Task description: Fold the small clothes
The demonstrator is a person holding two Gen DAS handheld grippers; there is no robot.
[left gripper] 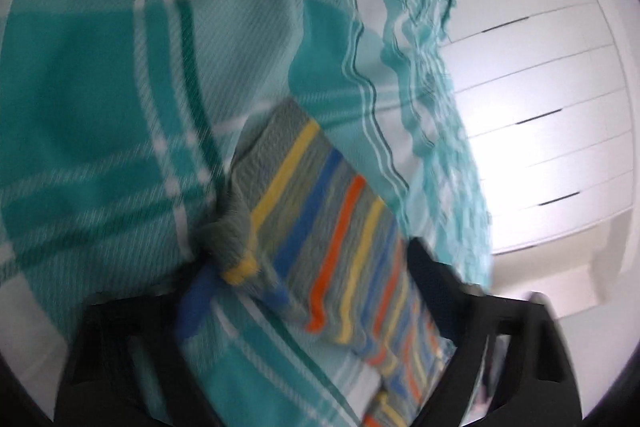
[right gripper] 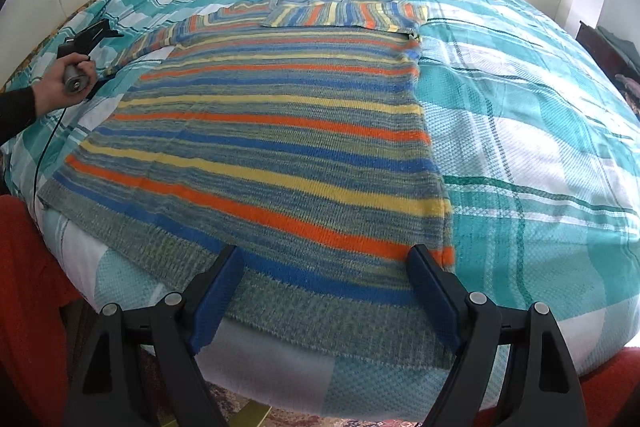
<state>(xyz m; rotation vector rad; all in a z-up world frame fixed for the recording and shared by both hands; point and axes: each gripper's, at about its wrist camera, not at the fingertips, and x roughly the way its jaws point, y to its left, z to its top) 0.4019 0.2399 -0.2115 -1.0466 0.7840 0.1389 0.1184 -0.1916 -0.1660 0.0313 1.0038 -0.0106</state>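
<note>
a: bedspread (right gripper: pixel 540 115) first, teal plaid, covering the whole bed. what is lying on it?

b: the striped sweater (right gripper: pixel 280 147) is lying flat across the middle, hem toward the near edge of the bed, one sleeve (right gripper: pixel 340 13) already folded across the top, the other sleeve (right gripper: pixel 148 43) trailing out toward the left edge.

a: so which step is in hand?

b: i judge the second sleeve fold is starting. the left gripper (right gripper: pixel 100 31) is sitting at that sleeve's end, held in the person's hand (right gripper: pixel 60 91). next it needs to carry the cuff (left gripper: pixel 236 239) across the body, level with the first sleeve.

a: and the claws?

b: the right gripper (right gripper: pixel 324 287) is hovering over the hem, jaws spread wide, holding nothing. the left wrist view is blurring, but it is showing what the other cannot: the cuff bunching between the left fingers (left gripper: pixel 436 291), seemingly pinched. the right view alone is giving the whole layout.
</note>
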